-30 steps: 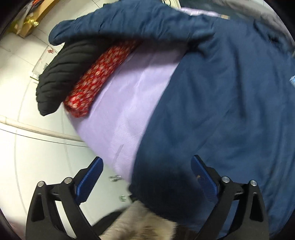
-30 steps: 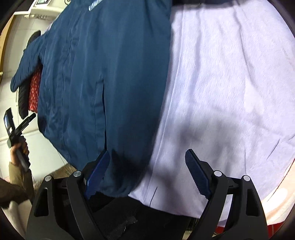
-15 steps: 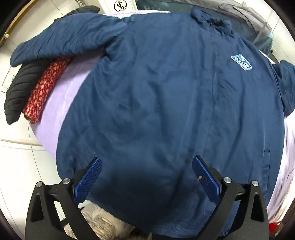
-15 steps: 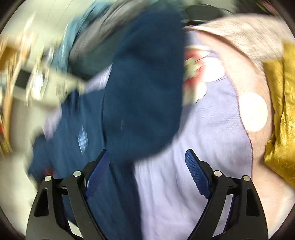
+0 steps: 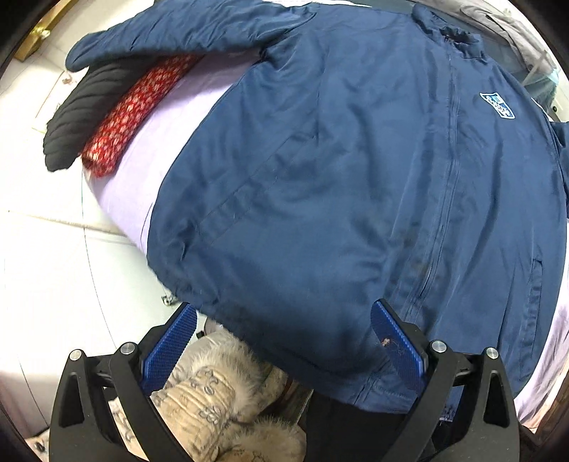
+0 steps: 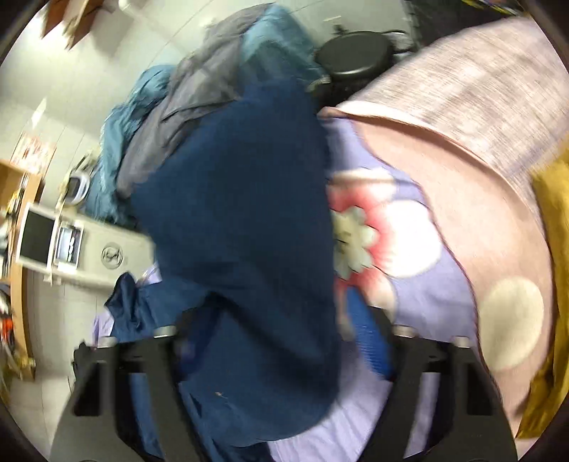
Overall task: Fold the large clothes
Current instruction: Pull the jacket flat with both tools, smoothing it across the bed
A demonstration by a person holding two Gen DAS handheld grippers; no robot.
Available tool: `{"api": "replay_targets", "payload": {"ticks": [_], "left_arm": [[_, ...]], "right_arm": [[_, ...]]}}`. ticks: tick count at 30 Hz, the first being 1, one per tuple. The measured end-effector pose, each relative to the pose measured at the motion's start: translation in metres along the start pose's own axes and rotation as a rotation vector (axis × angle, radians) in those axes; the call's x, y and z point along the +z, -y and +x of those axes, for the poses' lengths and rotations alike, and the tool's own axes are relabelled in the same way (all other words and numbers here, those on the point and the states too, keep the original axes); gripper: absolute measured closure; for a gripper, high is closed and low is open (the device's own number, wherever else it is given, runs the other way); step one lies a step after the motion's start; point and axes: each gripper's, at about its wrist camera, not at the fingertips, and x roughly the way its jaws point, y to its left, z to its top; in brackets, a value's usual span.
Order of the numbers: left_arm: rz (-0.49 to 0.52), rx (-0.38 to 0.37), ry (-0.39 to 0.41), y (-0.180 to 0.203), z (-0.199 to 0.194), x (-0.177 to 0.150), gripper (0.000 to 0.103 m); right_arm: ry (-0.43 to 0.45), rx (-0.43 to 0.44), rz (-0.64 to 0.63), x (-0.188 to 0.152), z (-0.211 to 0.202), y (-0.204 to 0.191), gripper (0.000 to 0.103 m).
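- The dark navy zip-front jacket [image 5: 355, 184] is seen spread front-up on a lilac sheet [image 5: 149, 156].
- The left gripper [image 5: 284, 341] is held apart at the hem.
- The right gripper [image 6: 277, 352] is blurred; its jaws appear spread around a sleeve.

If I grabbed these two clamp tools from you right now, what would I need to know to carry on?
Left gripper: open, empty, hovering over the hem of the navy jacket.
Right gripper: open, with one jacket sleeve between its fingers; the picture is blurred, so contact is unclear.
Jacket: front up, zipped, spread flat on the lilac sheet; the other sleeve lies out sideways over a black garment and a red patterned cloth.
Done: jacket laid out.
Left: all folding, likely sleeves in first, then the body.
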Motion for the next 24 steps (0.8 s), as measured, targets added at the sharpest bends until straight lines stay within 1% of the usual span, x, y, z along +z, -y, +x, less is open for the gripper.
{"api": "replay_targets", "payload": {"ticks": [1, 2, 3, 4, 5, 7, 8, 9, 10, 11, 12, 13, 14, 15, 16, 17, 18, 19, 20, 21, 23, 24], "left_arm": [[-0.004, 0.000, -0.006, 0.000, 0.001, -0.003, 0.006], [-0.004, -0.002, -0.009, -0.001, 0.003, -0.004, 0.006], [-0.002, -0.003, -0.013, 0.001, 0.004, -0.006, 0.006], [0.005, -0.004, -0.016, 0.005, 0.003, -0.007, 0.006], [0.012, -0.005, -0.014, 0.008, 0.003, -0.008, 0.006], [0.031, -0.010, -0.007, 0.016, 0.000, -0.008, 0.006], [0.038, -0.013, -0.004, 0.019, -0.001, -0.008, 0.006], [0.046, -0.017, -0.001, 0.023, -0.002, -0.007, 0.006], [0.057, -0.023, 0.004, 0.027, -0.003, -0.006, 0.006], [0.065, -0.026, 0.009, 0.031, -0.004, -0.005, 0.006], [0.073, -0.028, 0.012, 0.034, -0.005, -0.004, 0.006], [0.082, -0.030, 0.019, 0.037, -0.007, -0.004, 0.006], [0.086, -0.032, 0.022, 0.039, -0.008, -0.004, 0.006], [0.090, -0.033, 0.026, 0.041, -0.009, -0.005, 0.006], [0.091, -0.031, 0.027, 0.042, -0.009, -0.006, 0.006], [0.092, -0.028, 0.028, 0.042, -0.009, -0.008, 0.006], [0.089, -0.025, 0.025, 0.040, -0.008, -0.011, 0.006], [0.083, -0.024, 0.020, 0.038, -0.006, -0.012, 0.006], [0.072, -0.024, 0.011, 0.035, -0.003, -0.014, 0.006], [0.058, -0.026, 0.000, 0.031, 0.000, -0.016, 0.006], [0.018, -0.037, -0.027, 0.022, 0.008, -0.020, 0.006], [-0.002, -0.044, -0.038, 0.019, 0.012, -0.021, 0.006]], "right_arm": [[-0.014, -0.011, -0.069, 0.004, 0.001, -0.013, 0.067], [-0.015, -0.023, -0.133, 0.006, 0.000, -0.025, 0.086], [-0.009, -0.053, -0.247, 0.007, -0.003, -0.047, 0.090], [0.003, -0.076, -0.342, 0.001, -0.008, -0.070, 0.091], [0.015, -0.071, -0.422, -0.006, -0.013, -0.093, 0.092], [0.021, -0.009, -0.558, -0.026, -0.021, -0.137, 0.093], [0.013, 0.036, -0.655, -0.045, -0.026, -0.166, 0.093], [-0.024, 0.087, -0.740, -0.066, -0.027, -0.194, 0.093], [-0.079, 0.123, -0.785, -0.082, -0.024, -0.210, 0.093], [-0.184, 0.155, -0.840, -0.107, -0.012, -0.230, 0.092], [-0.266, 0.158, -0.887, -0.131, 0.000, -0.243, 0.091], [-0.317, 0.140, -0.946, -0.162, 0.015, -0.255, 0.089], [-0.333, 0.113, -1.004, -0.186, 0.025, -0.260, 0.082], [-0.353, 0.081, -1.062, -0.207, 0.037, -0.262, 0.069], [-0.380, 0.058, -1.101, -0.223, 0.046, -0.262, 0.062], [-0.412, 0.030, -1.134, -0.240, 0.058, -0.259, 0.059], [-0.425, 0.015, -1.142, -0.252, 0.063, -0.255, 0.059], [-0.449, 0.004, -1.130, -0.259, 0.069, -0.248, 0.058], [-0.469, -0.005, -1.112, -0.260, 0.072, -0.243, 0.053], [-0.488, -0.016, -1.085, -0.259, 0.073, -0.238, 0.051], [-0.512, 0.017, -1.026, -0.250, 0.067, -0.229, 0.049], [-0.511, 0.039, -1.019, -0.247, 0.060, -0.226, 0.042]]}}
